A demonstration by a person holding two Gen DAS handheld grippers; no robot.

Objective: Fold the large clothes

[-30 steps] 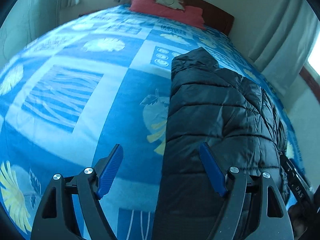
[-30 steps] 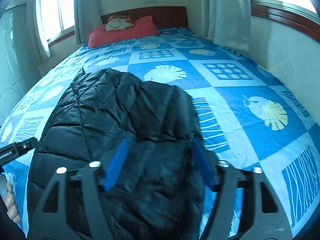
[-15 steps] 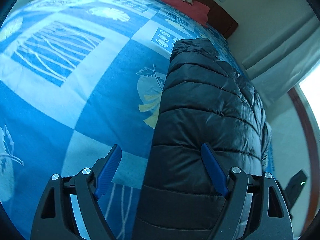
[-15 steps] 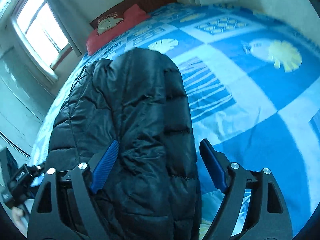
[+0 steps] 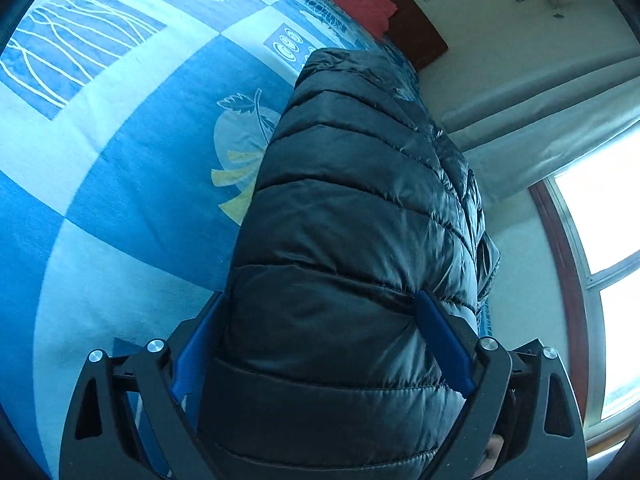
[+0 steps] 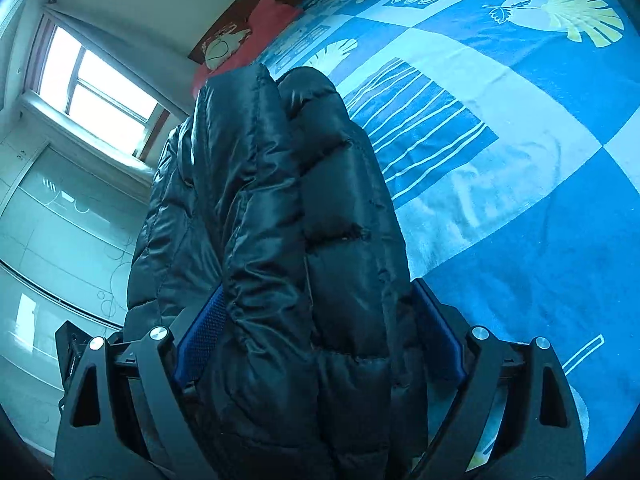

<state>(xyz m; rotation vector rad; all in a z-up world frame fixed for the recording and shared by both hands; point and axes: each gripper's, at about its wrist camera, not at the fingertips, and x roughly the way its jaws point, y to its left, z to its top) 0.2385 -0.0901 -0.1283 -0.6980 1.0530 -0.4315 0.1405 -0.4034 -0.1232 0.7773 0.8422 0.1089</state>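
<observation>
Blue patterned bedspread (image 5: 120,184) fills both views, with a red pillow (image 6: 276,12) at the headboard end. On it lies the black puffer jacket (image 5: 352,216), folded into a long narrow bundle running from the foot edge toward the pillow. A second ago both grippers stood above its near end; now the left gripper (image 5: 320,344) and right gripper (image 6: 316,332) have dropped and rolled to straddle it, jaws opening wide, the bundle between their pads. That likely sets up a grip for the next fold.
</observation>
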